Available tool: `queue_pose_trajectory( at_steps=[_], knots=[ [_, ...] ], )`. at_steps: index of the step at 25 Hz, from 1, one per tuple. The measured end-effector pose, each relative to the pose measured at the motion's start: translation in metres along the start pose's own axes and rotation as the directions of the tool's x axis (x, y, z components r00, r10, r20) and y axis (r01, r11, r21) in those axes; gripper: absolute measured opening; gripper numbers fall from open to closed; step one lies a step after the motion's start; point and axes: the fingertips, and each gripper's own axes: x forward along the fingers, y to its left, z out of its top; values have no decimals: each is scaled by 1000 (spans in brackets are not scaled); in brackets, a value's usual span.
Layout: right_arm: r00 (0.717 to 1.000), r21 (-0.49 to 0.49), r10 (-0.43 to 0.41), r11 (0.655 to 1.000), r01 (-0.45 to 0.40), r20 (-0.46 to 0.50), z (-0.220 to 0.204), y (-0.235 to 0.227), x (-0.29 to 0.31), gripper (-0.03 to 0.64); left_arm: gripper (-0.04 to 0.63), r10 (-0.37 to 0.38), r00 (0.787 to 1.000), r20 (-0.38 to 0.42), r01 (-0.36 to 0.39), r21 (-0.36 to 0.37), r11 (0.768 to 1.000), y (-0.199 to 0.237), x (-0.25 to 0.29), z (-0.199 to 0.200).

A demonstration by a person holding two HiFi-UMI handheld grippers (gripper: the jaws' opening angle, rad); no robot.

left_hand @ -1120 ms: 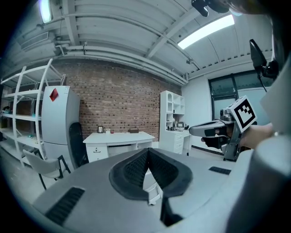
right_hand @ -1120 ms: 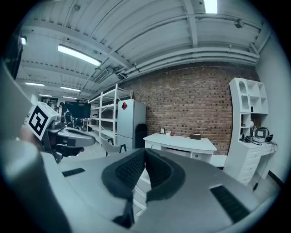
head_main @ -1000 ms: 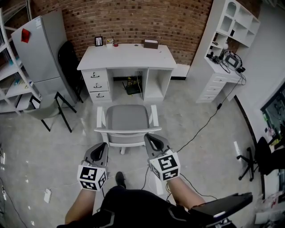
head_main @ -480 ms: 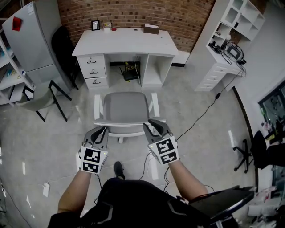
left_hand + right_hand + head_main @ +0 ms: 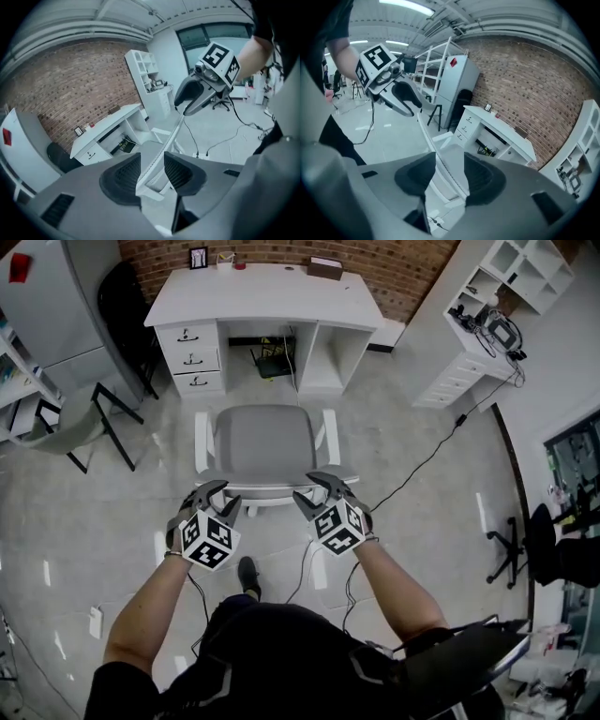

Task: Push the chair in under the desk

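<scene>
- Two tools sit side by side at the near edge of the chair [image 5: 265,442], each astride the top rail of its backrest [image 5: 272,487].
- Left tool [image 5: 217,495]: its jaws are opening, with the left part of the rail running between the pads. In the left gripper view the pads are not clamped on the rail.
- Right tool [image 5: 312,488]: its jaws are likewise opening around the right part of the rail, and a gap shows beside it.
- The chair has a grey seat and white arms. It stands on the floor just near of the white tabletop [image 5: 262,292] and faces it, with the seat in front of the knee opening, not yet under it.
- Three drawers [image 5: 192,357] fill the left pedestal below the tabletop, and small items line its far edge by the brick wall [image 5: 403,263].
- A folding chair [image 5: 89,423] stands to the left and a white shelf unit [image 5: 478,343] at far right, while a black cable [image 5: 422,465] trails across the floor on the right.
</scene>
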Motion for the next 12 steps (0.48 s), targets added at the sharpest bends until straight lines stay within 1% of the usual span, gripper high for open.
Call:
queue_pose_trajectory(
  at_steps=[2, 5, 7, 9, 12],
  knots=[
    [999, -56, 15, 998, -18, -49, -10, 1, 18, 210, 177, -3, 999, -45, 7, 100, 995, 1, 15, -8],
    [989, -128, 56, 989, -73, -134, -29, 6, 40, 242, 203, -20, 993, -112, 47, 240, 970, -4, 37, -20],
    [981, -181, 72, 978, -105, -182, -39, 9, 50, 247, 212, -39, 987, -153, 83, 293, 953, -8, 50, -27],
    [972, -240, 72, 962, -126, -223, -47, 11, 61, 249, 212, -53, 981, -185, 111, 320, 941, -7, 63, -33],
    [957, -326, 60, 932, -155, -284, -59, 15, 75, 247, 212, -53, 973, -224, 137, 379, 915, -10, 79, -41]
  ],
)
